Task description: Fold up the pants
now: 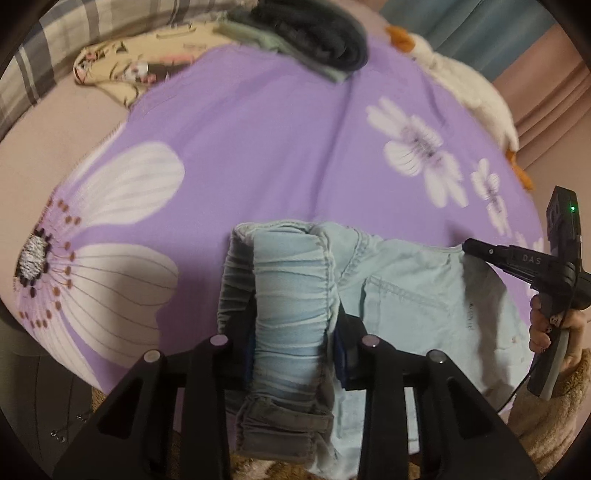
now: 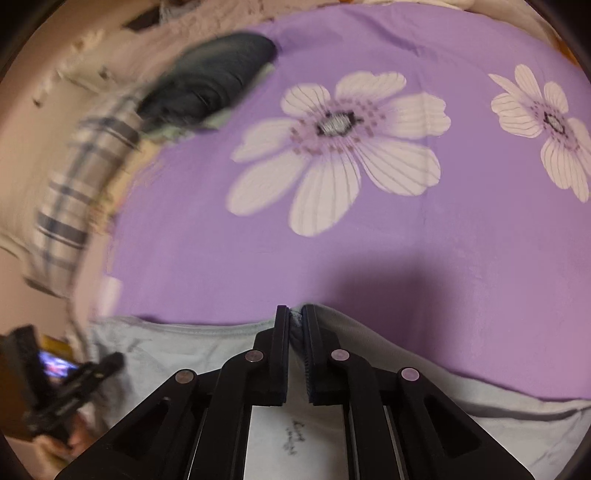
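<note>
Light blue denim pants (image 1: 402, 295) lie on a purple bedspread (image 1: 258, 147) with white flowers. My left gripper (image 1: 291, 302) is shut on the bunched elastic waistband (image 1: 288, 295), which fills the gap between the jaws. In the left wrist view my right gripper (image 1: 469, 245) sits at the pants' far right edge, held by a hand (image 1: 554, 328). In the right wrist view my right gripper (image 2: 294, 314) is shut on a thin fold of the pants' edge (image 2: 295, 328); pale fabric (image 2: 184, 350) spreads below and to both sides. The left gripper (image 2: 110, 360) shows blurred at lower left.
A dark folded garment (image 1: 317, 33) on a green one rests at the bed's far side, beside a cream printed cloth (image 1: 122, 66) and a plaid fabric (image 1: 55, 48). A white plush toy (image 1: 472, 92) lies along the right edge. Open bedspread stretches ahead of both grippers.
</note>
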Available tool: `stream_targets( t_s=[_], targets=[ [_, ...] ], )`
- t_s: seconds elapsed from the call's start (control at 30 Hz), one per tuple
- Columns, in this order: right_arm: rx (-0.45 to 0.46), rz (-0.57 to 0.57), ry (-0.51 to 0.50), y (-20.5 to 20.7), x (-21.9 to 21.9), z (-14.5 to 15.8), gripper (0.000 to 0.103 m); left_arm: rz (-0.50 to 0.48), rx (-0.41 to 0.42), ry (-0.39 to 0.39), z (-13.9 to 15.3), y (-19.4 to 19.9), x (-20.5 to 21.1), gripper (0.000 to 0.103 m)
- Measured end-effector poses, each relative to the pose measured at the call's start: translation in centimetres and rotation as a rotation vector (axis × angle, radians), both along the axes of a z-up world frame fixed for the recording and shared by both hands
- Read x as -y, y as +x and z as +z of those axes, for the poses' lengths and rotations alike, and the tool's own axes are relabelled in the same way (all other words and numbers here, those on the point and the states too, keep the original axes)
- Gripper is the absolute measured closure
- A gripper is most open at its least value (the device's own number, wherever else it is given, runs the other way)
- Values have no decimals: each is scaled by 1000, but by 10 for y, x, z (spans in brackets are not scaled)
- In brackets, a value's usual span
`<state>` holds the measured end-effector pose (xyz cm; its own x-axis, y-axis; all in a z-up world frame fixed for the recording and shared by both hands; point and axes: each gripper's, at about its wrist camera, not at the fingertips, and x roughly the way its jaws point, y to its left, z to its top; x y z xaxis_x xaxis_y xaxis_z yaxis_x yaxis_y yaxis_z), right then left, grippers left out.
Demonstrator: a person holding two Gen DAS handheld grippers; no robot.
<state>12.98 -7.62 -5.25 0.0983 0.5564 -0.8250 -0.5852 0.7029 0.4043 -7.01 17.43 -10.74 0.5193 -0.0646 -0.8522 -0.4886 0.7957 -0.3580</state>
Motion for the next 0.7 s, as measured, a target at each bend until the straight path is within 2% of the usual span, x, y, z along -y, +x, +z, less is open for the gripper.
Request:
stream_targets(
  t_s=[0.1, 0.13, 0.23, 0.3, 0.37, 0.4, 0.43, 0.5, 0.57, 0.7],
  targets=[
    [36, -14, -85, -3, -12, -24, 95, -9, 0, 29, 1, 1, 3, 65],
    [87, -22, -86, -7, -13, -23, 95, -12, -2, 33, 2, 2, 3, 64],
    [135, -29, -100, -10, -15, -20, 95, -28, -8, 25, 5, 3, 5, 59],
    [128, -34, -85, -9, -12, -19, 95, -30, -22, 29, 11, 3, 7, 49],
    [104, -58, -53, -7, 1, -14, 86, -22, 9, 32, 23, -2, 8, 39],
    [102, -80, -41, -7, 9, -11, 72, -15, 44, 31, 34, -6, 8, 33],
    [105, -114, -25, -8, 21, -5, 55, -12, 61, 30, 40, -7, 8, 29],
    [116, -187, 36, -12, 54, 7, 41, -9, 111, 24, 56, -11, 10, 20],
    [115, -261, 81, -14, 94, 16, 41, -18, 135, 15, 66, -11, 16, 19],
    [154, -510, -10, -23, 188, 12, 41, -87, 148, -10, 73, 1, 41, 20]
  ],
)
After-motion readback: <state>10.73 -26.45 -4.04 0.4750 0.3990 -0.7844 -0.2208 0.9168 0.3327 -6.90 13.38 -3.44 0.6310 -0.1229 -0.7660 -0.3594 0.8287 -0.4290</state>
